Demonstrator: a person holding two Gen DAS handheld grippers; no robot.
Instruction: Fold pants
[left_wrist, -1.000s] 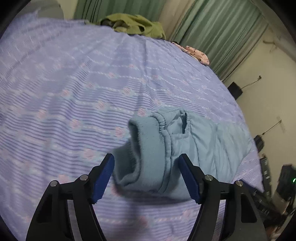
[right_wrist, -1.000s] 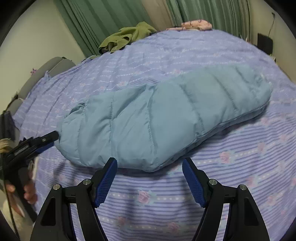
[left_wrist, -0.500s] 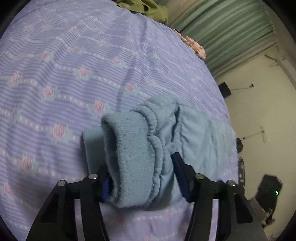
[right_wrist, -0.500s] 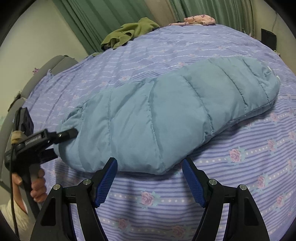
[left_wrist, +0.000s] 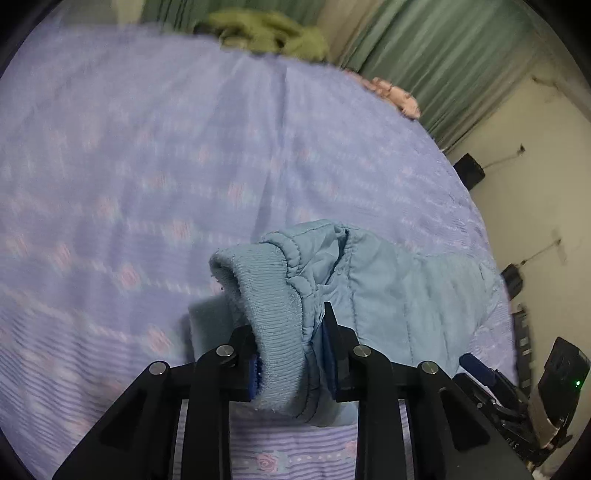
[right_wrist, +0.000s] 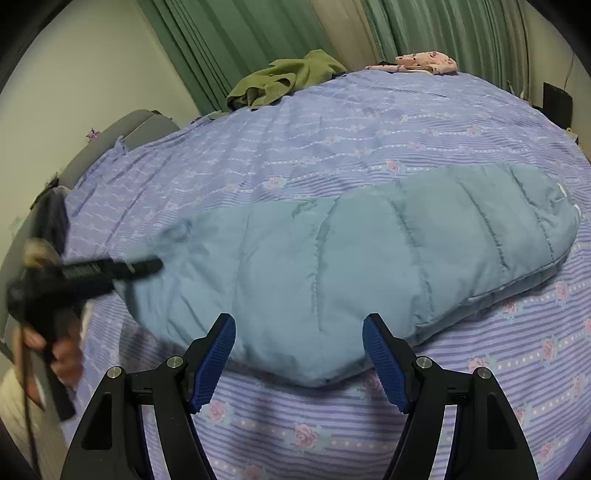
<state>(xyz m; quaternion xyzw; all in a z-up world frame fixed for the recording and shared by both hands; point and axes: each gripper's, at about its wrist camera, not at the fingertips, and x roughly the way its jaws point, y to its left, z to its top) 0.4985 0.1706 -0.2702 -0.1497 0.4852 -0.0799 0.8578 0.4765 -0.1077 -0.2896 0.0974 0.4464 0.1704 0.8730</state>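
Light blue quilted pants lie lengthwise on the purple flowered bedspread. My left gripper is shut on their ribbed cuff end, lifted a little off the bed; the padded leg trails to the right. In the right wrist view the left gripper shows blurred at the pants' left end. My right gripper is open and empty, just in front of the pants' near edge, at mid-length.
A green garment and a pink patterned garment lie at the bed's far edge by green curtains. A grey headboard is at the left. Dark equipment stands beside the bed at the right.
My left gripper closed on the cuff end of the pants and lifted it. My right gripper stayed open and edged closer to the pants' near edge.
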